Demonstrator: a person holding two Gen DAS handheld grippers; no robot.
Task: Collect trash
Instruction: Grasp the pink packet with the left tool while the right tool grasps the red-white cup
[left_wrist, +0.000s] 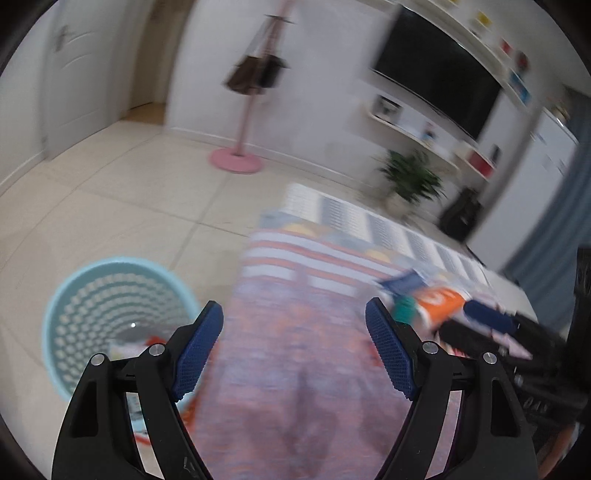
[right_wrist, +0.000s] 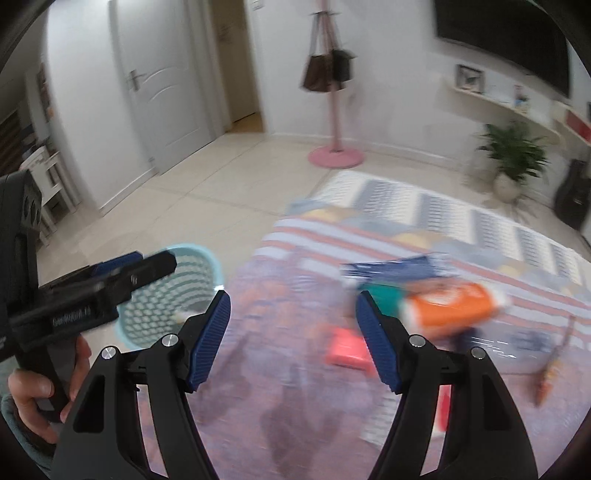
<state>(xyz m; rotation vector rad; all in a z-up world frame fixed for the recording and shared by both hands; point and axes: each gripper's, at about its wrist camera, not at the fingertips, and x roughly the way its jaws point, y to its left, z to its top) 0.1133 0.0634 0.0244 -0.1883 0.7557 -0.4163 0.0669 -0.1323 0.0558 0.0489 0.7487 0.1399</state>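
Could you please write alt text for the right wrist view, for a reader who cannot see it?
The open, empty right gripper points over a patterned rug strewn with blurred trash, including an orange packet. The left gripper is at left, before a light blue basket.

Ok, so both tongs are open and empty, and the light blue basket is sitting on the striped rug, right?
Not quite. The light blue basket stands on the bare tile floor beside the striped rug, as the left wrist view shows. Both tongs, left and right, are open and empty.

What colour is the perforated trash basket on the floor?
Light blue; the basket shows best in the left wrist view.
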